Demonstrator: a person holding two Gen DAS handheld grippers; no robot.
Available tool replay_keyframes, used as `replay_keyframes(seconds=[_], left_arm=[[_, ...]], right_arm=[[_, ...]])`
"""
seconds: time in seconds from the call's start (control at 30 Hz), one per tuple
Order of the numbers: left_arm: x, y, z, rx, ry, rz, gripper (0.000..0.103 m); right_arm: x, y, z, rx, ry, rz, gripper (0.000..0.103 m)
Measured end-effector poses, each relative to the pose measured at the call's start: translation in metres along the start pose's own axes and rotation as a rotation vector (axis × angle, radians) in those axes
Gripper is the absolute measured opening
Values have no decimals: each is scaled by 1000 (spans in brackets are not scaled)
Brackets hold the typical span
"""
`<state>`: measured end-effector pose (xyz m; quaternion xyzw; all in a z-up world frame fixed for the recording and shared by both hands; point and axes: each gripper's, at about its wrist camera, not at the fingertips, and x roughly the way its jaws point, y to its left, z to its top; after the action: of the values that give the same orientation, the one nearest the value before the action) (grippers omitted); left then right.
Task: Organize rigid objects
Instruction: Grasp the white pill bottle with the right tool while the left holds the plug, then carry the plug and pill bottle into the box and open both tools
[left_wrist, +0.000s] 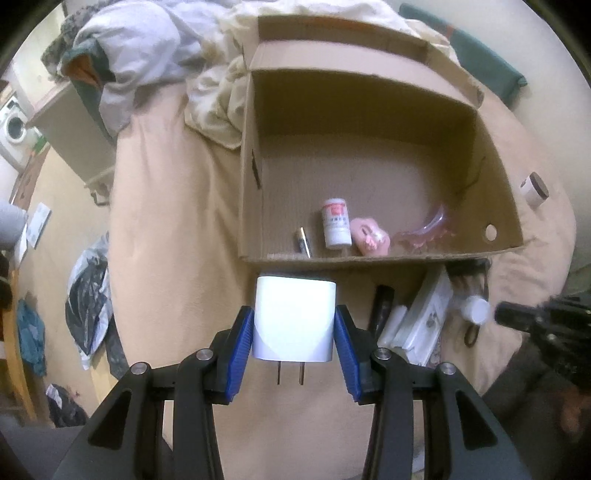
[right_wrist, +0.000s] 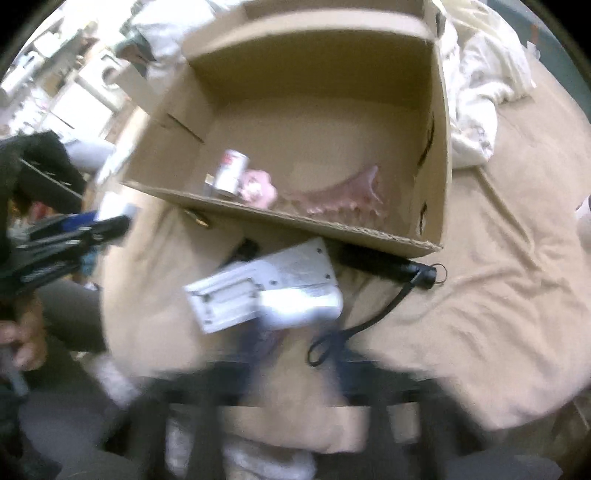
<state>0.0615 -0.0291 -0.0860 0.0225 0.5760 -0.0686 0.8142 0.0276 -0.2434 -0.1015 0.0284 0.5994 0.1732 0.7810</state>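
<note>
Left gripper (left_wrist: 294, 334) has its blue pads clamped on a white wall charger (left_wrist: 294, 319), prongs pointing back at the camera, just short of the cardboard box's (left_wrist: 255, 206) near wall. Right gripper (right_wrist: 291, 332) is a blur, but it's closed on the end of a white gadget (right_wrist: 266, 288) beside a black flashlight (right_wrist: 388, 264). In the box: small white bottle (left_wrist: 335, 223), pink toy (left_wrist: 370, 236), pink hair clip (left_wrist: 424, 232).
</note>
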Motion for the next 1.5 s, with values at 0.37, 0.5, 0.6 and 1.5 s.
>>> replay_keyframes(seconds=[0.37,0.5,0.6,1.5], left_arm=[[5,3,-4,-2,18,14,40],[7,2,-2,-1,16,10,40],[9,1,0,-1,22,8,40],[-42,1,31,-22,-98,-12,40]], right_arm=[[0,-46,13,224,11,53,22],[15,-43,18,210,51,37,61],[34,-31,23,143,60,-20,62],[-48,-6,33,81,-232,40,27]])
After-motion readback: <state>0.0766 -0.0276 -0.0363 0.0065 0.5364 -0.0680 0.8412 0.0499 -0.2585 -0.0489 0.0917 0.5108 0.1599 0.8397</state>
